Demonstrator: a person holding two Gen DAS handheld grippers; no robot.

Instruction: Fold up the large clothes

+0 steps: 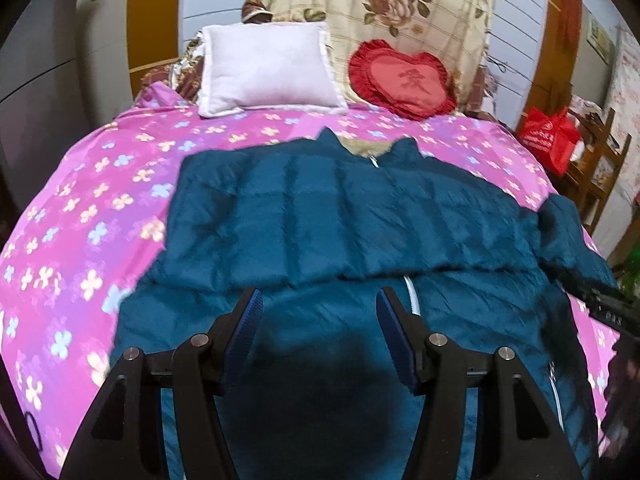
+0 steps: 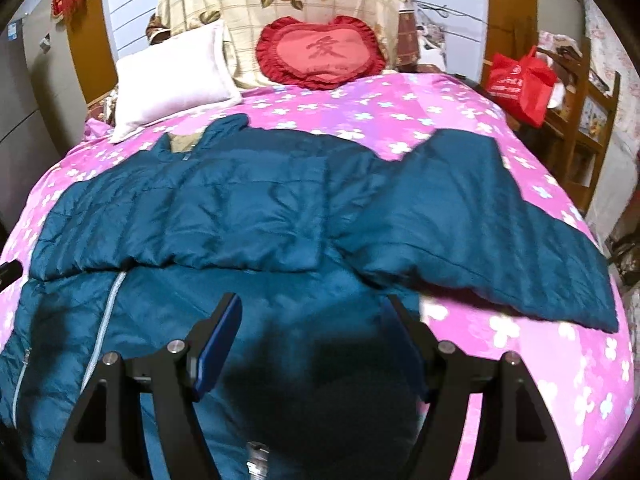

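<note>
A teal quilted down jacket (image 1: 320, 216) lies front-up on a pink flowered bedspread (image 1: 80, 220), collar toward the pillows. Its left sleeve is folded across the chest. In the right wrist view the jacket (image 2: 224, 208) shows its right sleeve (image 2: 492, 236) stretched out to the right on the bedspread (image 2: 520, 360). My left gripper (image 1: 320, 300) is open and empty, hovering over the jacket's lower front beside the zipper (image 1: 412, 292). My right gripper (image 2: 316, 308) is open and empty over the jacket's lower right edge. The right gripper's dark body shows at the left view's right edge (image 1: 612, 308).
A white pillow (image 1: 268, 68) and a red heart cushion (image 1: 400, 80) lean at the head of the bed against a floral blanket (image 1: 380, 8). A red bag (image 2: 520, 84) sits on wooden furniture to the right. A grey cabinet (image 1: 40, 80) stands on the left.
</note>
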